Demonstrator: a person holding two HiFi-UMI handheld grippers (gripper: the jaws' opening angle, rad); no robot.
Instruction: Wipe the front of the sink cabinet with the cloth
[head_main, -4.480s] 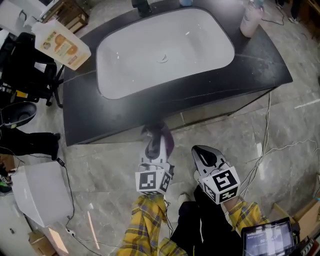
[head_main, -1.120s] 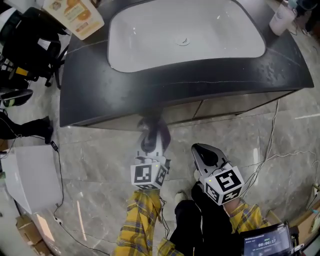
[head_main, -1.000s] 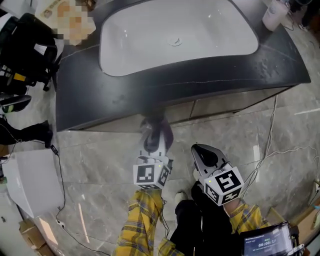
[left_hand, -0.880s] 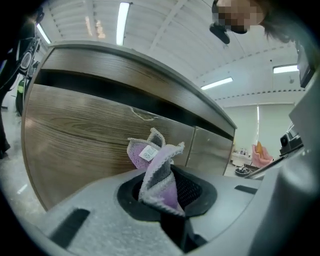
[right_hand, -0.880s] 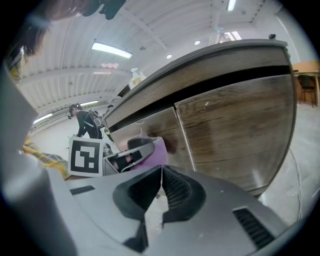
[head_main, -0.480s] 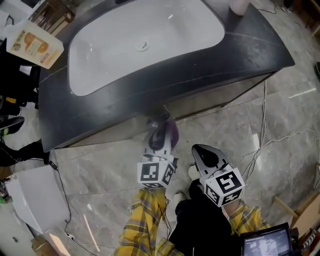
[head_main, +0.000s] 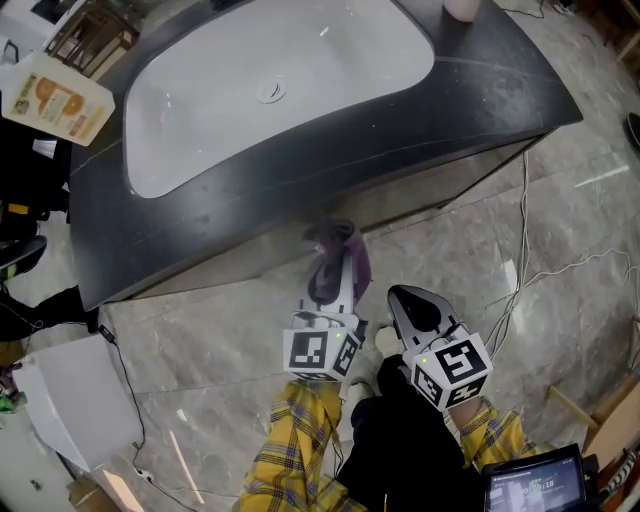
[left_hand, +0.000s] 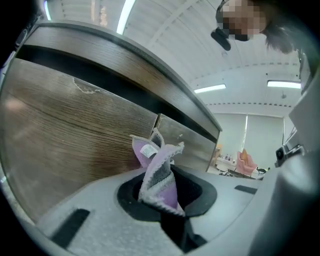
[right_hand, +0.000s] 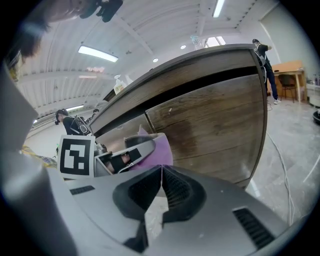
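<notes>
Down by the cabinet front (left_hand: 65, 135), purple cloth (left_hand: 157, 175) pinched in left gripper (left_hand: 161, 200); right gripper (right_hand: 161, 192) closed, empty

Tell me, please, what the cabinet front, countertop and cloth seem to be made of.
The cabinet front looks like matte wood or wood-look laminate, judging by its brown grain. The countertop: dark stone-like slab, slight sheen, faint pale veins. The cloth: soft purple and grey textile, stitched edge, sewn label.
</notes>
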